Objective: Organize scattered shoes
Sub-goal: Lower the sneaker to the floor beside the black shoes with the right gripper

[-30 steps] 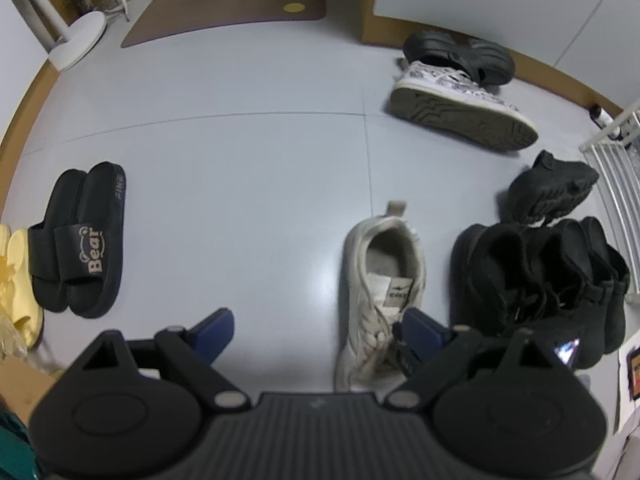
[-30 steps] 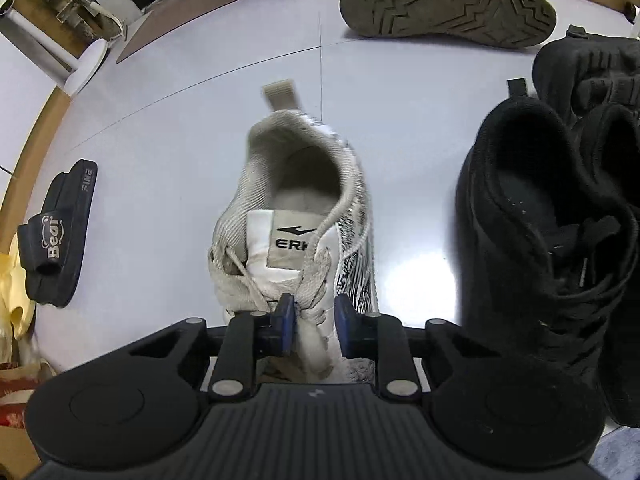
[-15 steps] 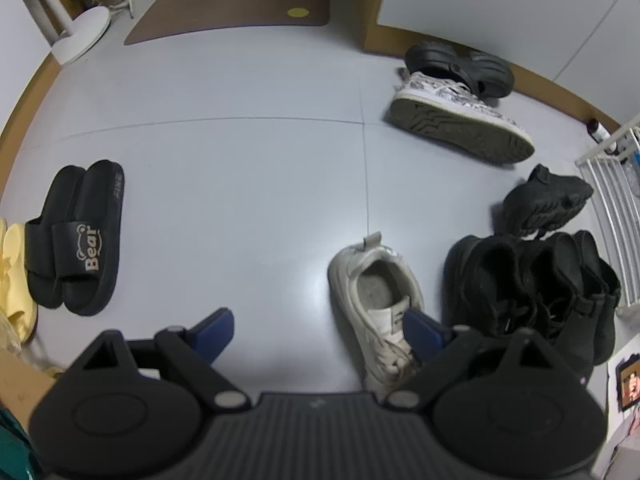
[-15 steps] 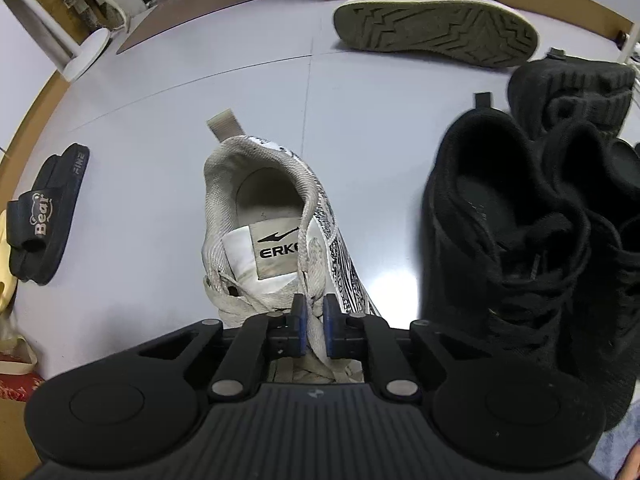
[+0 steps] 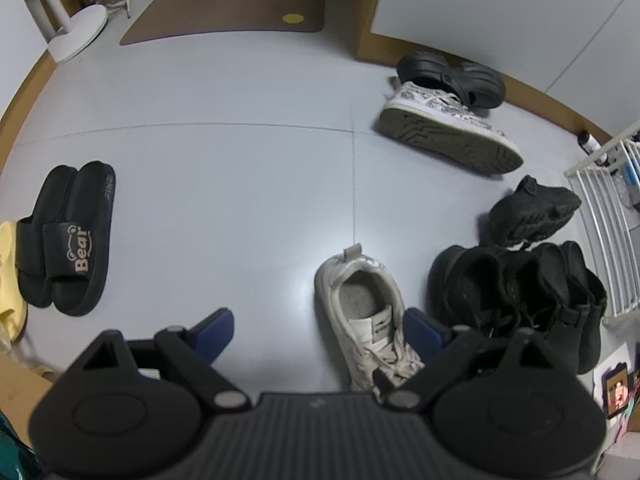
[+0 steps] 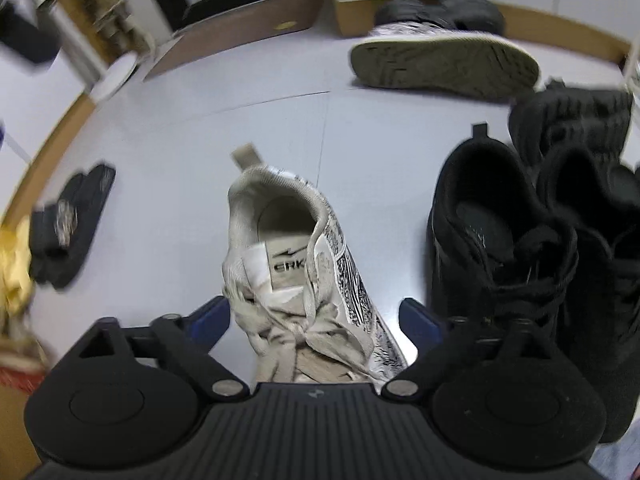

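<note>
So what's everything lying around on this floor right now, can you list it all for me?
beige sneaker: one, off-white, upright on the floor beside the black shoes, between the right gripper's fingers
black shoes: a cluster, exact count unclear, right of the beige sneaker
patterned sneaker: one, white and grey, tipped on its side, sole showing, near the far wall
black clog: at least one, behind the patterned sneaker
black slides: a pair, "Bear" logo, far left
yellow slipper: one seen, at the left edge
doormat: one, brown, far end
white rack: one, right edge
left gripper: open, empty, above the floor
right gripper: jaws just opened, clear of the beige sneaker
</note>
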`<state>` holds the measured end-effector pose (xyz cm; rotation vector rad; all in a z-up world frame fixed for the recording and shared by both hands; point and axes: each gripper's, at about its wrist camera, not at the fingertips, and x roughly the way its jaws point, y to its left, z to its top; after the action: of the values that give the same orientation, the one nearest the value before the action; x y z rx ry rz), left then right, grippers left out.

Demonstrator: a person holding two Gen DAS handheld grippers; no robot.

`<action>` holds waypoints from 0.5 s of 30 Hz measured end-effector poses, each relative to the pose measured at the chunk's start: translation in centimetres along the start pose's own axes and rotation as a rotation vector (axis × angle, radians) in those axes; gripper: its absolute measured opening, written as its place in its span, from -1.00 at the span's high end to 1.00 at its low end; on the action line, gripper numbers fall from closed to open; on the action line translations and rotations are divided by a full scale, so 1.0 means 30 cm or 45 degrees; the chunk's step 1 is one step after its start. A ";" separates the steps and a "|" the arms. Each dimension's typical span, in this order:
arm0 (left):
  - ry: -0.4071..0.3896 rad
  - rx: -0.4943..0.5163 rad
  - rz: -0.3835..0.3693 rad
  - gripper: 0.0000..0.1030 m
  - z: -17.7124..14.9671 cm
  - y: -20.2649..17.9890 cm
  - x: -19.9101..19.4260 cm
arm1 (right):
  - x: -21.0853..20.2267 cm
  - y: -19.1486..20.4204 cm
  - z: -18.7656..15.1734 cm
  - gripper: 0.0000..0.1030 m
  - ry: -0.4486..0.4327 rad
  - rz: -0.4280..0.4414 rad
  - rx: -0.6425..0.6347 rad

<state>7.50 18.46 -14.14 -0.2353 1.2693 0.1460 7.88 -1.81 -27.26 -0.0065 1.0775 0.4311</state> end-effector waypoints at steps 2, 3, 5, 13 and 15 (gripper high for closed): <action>-0.002 0.000 0.000 -0.80 0.001 0.001 0.000 | 0.036 0.015 -0.009 -0.84 0.050 -0.012 -0.075; -0.004 -0.001 0.002 -0.80 0.003 0.002 0.000 | 0.057 0.021 -0.012 -0.84 0.076 -0.020 -0.105; 0.004 -0.004 0.004 -0.80 0.003 0.004 0.007 | 0.090 0.028 -0.014 -0.84 0.111 -0.028 -0.136; -0.007 -0.006 0.009 -0.80 0.026 0.009 0.010 | 0.213 0.073 0.019 -0.83 0.244 -0.072 -0.210; -0.016 -0.013 -0.002 -0.80 0.036 0.004 0.006 | 0.229 0.072 0.023 -0.82 0.248 -0.090 -0.173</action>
<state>8.53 18.87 -14.03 -0.2441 1.2562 0.1527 10.47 2.64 -32.33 -0.2098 1.2335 0.4458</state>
